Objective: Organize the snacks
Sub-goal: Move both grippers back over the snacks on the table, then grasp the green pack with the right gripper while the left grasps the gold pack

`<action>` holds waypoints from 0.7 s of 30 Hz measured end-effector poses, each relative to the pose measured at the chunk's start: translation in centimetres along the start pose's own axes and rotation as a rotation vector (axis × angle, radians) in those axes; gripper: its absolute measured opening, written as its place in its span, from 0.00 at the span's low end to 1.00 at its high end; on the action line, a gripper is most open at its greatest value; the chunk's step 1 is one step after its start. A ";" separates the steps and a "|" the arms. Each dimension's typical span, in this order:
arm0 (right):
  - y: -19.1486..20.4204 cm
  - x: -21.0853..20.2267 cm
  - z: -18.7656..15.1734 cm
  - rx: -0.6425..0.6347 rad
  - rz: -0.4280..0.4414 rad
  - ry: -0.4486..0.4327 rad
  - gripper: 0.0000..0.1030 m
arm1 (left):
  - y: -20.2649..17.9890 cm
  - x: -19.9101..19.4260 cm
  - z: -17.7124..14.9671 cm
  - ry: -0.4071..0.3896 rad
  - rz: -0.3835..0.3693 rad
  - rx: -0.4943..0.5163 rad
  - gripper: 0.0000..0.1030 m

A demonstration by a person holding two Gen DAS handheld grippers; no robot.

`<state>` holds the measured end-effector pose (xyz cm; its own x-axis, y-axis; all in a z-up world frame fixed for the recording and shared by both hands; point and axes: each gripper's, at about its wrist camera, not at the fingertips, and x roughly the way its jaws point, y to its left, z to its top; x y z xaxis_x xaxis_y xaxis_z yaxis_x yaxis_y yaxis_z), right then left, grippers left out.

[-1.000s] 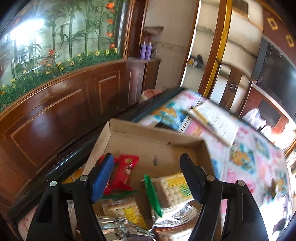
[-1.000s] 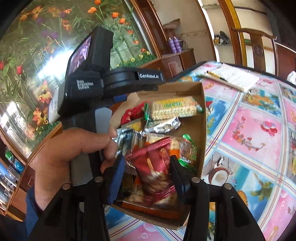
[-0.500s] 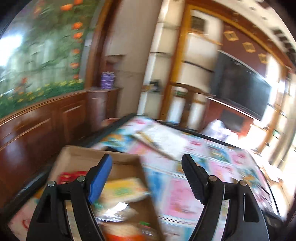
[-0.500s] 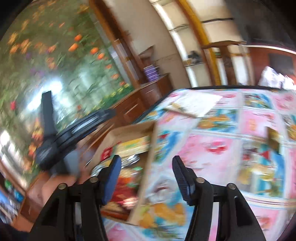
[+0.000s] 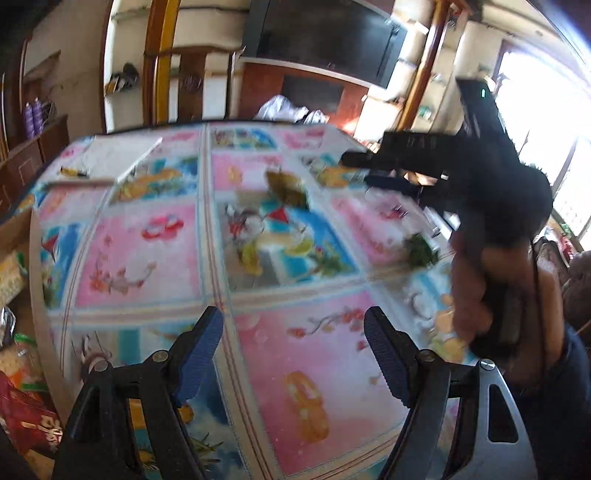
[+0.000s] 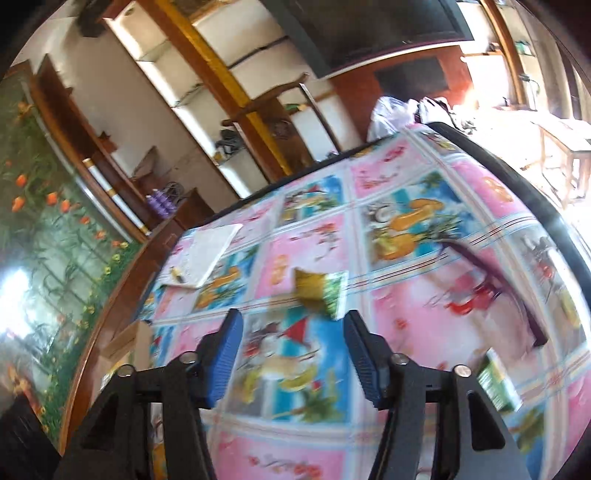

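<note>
The only writing that shows is gold lettering on a red snack packet [image 5: 27,421] at the left edge of the left wrist view, too blurred to read; it lies with other packets in the cardboard box [image 5: 18,229] there. The surface [image 5: 155,258] wears a glossy cloth of pink and blue squares printed with fruit and flowers. Loose on it lie a gold-and-green snack packet [image 6: 319,291], just ahead of the right claw [image 6: 293,354], and a green snack packet [image 6: 496,380] near its right finger. The right claw's jaws are closing with nothing between them. The left claw [image 5: 293,350] hangs released over bare cloth, empty. A stack of papers [image 6: 205,258] with a pen rests at the far corner. Around stand dark wooden cabinets, white shelves, a large dark television [image 5: 325,33] and a flowered mural [image 6: 48,240]. In the left wrist view the hand [image 5: 476,288] gripping the right device fills the right side, hiding that stretch of cloth.
</note>
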<state>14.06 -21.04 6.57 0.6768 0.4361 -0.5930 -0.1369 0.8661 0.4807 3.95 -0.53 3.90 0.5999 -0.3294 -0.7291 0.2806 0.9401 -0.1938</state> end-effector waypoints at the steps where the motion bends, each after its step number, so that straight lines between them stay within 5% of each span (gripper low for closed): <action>1: -0.4 1.0 0.8 0.000 -0.011 0.025 0.39 | 0.4 0.5 0.0 0.021 0.000 -0.011 0.74; 8: -1.1 7.3 4.0 -0.001 -0.031 0.134 0.34 | 1.0 1.8 -0.6 0.058 0.016 -0.043 0.53; 15: 0.6 13.1 5.1 -0.047 -0.066 0.222 0.34 | 2.0 1.6 -0.3 0.069 0.014 -0.075 0.52; 21: 1.7 11.6 2.2 -0.088 -0.034 0.279 0.34 | 3.3 0.8 0.1 0.045 0.022 -0.131 0.52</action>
<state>23.33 -15.05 1.91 0.4592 0.4460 -0.7683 -0.1880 0.8941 0.4066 5.47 2.34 2.69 0.5696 -0.3069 -0.7625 0.1658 0.9515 -0.2591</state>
